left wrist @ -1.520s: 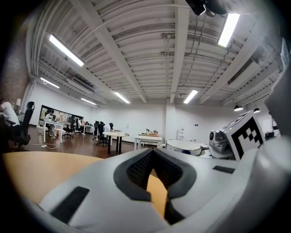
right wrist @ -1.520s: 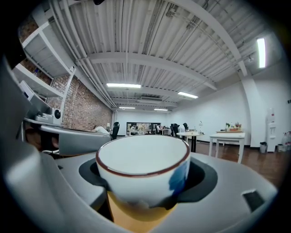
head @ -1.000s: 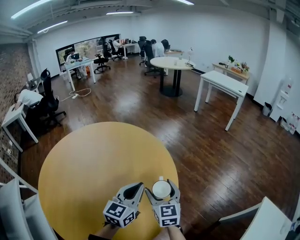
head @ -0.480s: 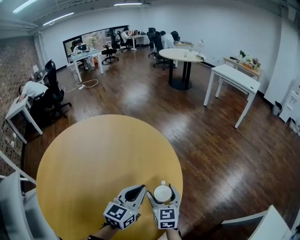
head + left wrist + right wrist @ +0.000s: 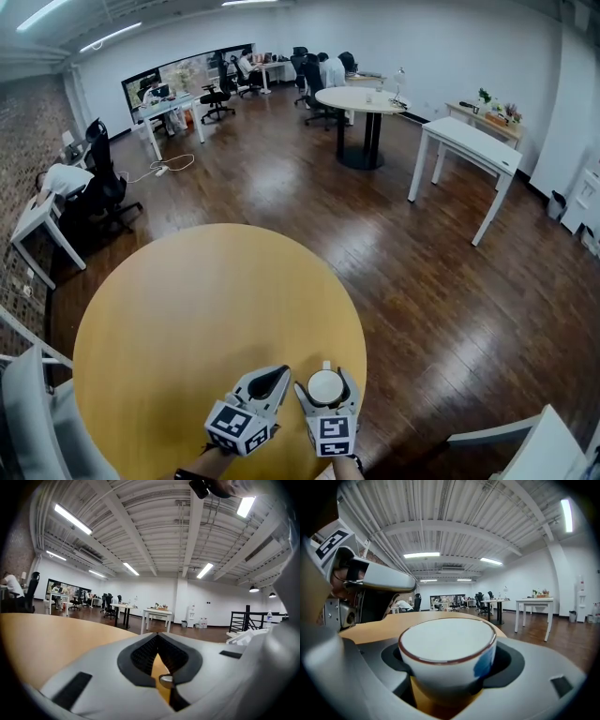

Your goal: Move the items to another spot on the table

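My right tool [image 5: 325, 372] is clamped round the white cup [image 5: 324, 386] at bottom centre, near the yellow surface's [image 5: 187, 300] lower-right edge; bare surface lies toward the upper left. My left tool [image 5: 279, 371], pinched together and empty, sits just beside it.

Left claw [image 5: 280, 371] closed, right claw [image 5: 325, 382] clamped.

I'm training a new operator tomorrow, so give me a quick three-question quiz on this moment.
1. True or false: the right claw grips a white cup.
2. The left claw is: A) wide open; B) shut, holding nothing; C) shut on a spoon.
3. Fill in: the round table under both claws is ___ in colour.

Key: 1 true; 2 B; 3 yellow.
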